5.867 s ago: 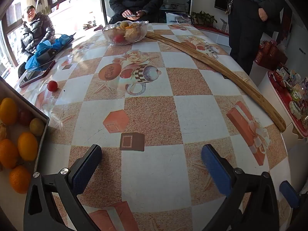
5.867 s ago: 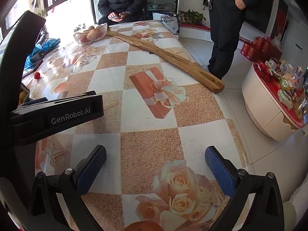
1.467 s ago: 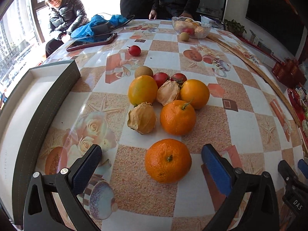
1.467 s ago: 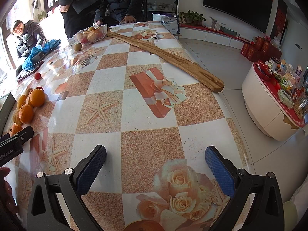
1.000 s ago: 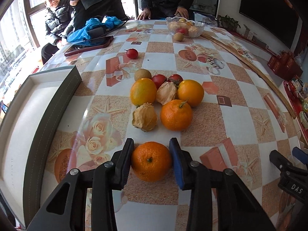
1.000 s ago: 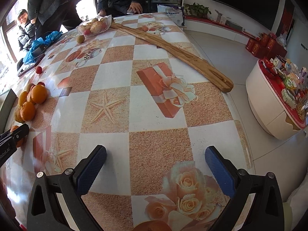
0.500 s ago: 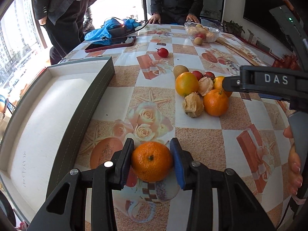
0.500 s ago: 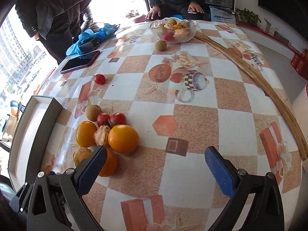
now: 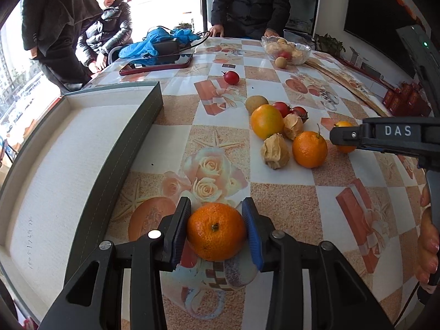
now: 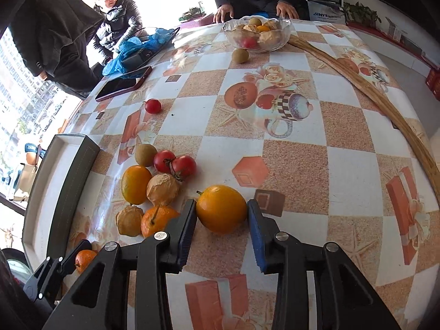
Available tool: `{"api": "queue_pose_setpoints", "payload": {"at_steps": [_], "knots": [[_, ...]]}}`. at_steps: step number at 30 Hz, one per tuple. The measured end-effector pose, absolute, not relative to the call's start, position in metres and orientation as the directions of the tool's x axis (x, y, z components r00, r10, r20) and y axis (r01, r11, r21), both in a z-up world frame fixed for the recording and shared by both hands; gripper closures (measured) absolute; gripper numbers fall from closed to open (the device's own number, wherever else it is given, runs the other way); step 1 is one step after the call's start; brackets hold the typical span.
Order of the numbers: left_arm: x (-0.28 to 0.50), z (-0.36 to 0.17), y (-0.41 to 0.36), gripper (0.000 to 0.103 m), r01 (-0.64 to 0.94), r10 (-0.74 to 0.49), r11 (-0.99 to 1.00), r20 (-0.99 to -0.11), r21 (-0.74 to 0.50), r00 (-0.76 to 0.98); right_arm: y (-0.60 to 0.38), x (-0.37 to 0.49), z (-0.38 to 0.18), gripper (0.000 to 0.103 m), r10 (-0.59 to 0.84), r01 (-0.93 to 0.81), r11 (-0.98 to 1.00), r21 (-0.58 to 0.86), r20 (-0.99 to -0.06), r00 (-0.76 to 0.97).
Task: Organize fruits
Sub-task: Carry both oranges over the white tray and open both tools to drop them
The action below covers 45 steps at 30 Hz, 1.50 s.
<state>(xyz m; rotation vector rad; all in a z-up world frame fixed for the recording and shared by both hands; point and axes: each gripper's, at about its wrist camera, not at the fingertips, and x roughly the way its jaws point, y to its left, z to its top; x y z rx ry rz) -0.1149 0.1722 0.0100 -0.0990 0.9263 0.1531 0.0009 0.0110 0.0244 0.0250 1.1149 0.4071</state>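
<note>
My left gripper [image 9: 216, 229] has its pads clamped on both sides of a tangerine [image 9: 216, 231], stem scar facing the cam, held over the rose print of the patterned table [image 9: 288, 200] near the table's front edge, just beside the long wall of the grey tray [image 9: 129, 148], whose white floor runs along the table's left edge. My right gripper [image 10: 221, 221] is closing its jaws round a smooth yellow-orange fruit [image 10: 221, 208]; left pad touches its side, right pad sits right at its other side, fruit on the tablecloth w/ stem stub pointing left. Rest of the pile lies just left of it, toward the tray: a stemmed orange [image 10: 158, 220], two papery husk fruits [image 10: 162, 188], another yellow-orange fruit [image 10: 135, 184], a brown kiwi-like fruit [image 10: 145, 154] and two red tomatoes [image 10: 175, 164], most touching. One lone tomato [image 10: 152, 106] sits apart, further toward the table's far left edge, near a dark phone [image 10: 123, 83] and a blue bag [image 10: 137, 46]. Glass bowl [image 10: 257, 37] of mixed fruit at the far edge, one brown fruit [image 10: 240, 55] just in front. Long wooden strip [image 10: 365, 85] follows the right edge. Three people in dark coats at the far side and far left corner.
</note>
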Motion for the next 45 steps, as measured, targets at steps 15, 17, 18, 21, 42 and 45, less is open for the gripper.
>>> {"api": "queue_pose_setpoints", "payload": {"at_steps": [15, 17, 18, 21, 42, 45], "knots": [[-0.144, 0.020, 0.182, 0.061, -0.158, -0.023, 0.978, -0.817, -0.138, 0.575, -0.049, -0.073, 0.029, 0.064, 0.320, -0.287, 0.934, 0.213, -0.855, 0.409], [-0.148, 0.026, 0.181, 0.061, -0.154, -0.018, 0.980, -0.815, -0.130, 0.579, -0.046, -0.075, 0.031, 0.064, 0.326, -0.297, 0.931, 0.214, -0.853, 0.407], [-0.149, 0.030, 0.180, 0.061, -0.150, -0.014, 0.981, -0.812, -0.125, 0.583, -0.043, -0.076, 0.033, 0.064, 0.330, -0.304, 0.928, 0.214, -0.851, 0.408], [-0.152, 0.042, 0.181, 0.061, -0.148, 0.000, 0.983, -0.808, -0.108, 0.589, -0.033, -0.080, 0.041, 0.064, 0.342, -0.329, 0.920, 0.211, -0.843, 0.415], [-0.170, 0.083, 0.269, 0.061, -0.308, 0.152, 0.950, -0.793, -0.048, 0.590, 0.110, -0.083, 0.095, 0.064, 0.463, -0.559, 0.803, 0.205, -0.806, 0.369], [-0.169, 0.080, 0.287, 0.061, -0.344, 0.178, 0.938, -0.795, -0.041, 0.579, 0.134, -0.082, 0.098, 0.064, 0.476, -0.592, 0.780, 0.203, -0.807, 0.350]]}}
